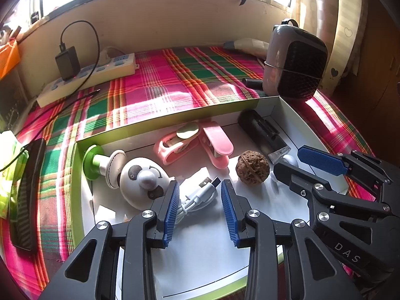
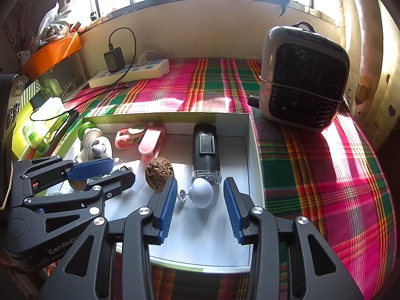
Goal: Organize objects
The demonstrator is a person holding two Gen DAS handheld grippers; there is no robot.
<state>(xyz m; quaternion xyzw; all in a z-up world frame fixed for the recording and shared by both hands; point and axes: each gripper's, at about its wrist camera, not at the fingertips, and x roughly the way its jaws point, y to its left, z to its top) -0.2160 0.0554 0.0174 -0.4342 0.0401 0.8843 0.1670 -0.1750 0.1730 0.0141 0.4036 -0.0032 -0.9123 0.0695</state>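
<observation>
A shallow white box with a green rim [image 1: 175,120] [image 2: 150,117] lies on a plaid cloth. In it are a panda toy [image 1: 142,180], a pink clip [image 1: 195,145] [image 2: 147,140], a black device [image 1: 262,132] [image 2: 206,150], a walnut [image 1: 252,166] [image 2: 158,172], a white USB cable [image 1: 197,197] and a small white knob-shaped piece [image 2: 201,195]. My left gripper [image 1: 198,183] [image 2: 122,168] is open, with the cable lying between its blue pads. My right gripper [image 2: 200,181] [image 1: 288,160] is open around the white piece, with a gap on both sides.
A grey fan heater [image 1: 295,67] [image 2: 305,80] stands just beyond the box's far right corner. A power strip [image 1: 87,80] [image 2: 130,72] with a black charger lies at the back left. A dark flat object [image 1: 27,195] and green packets lie left of the box.
</observation>
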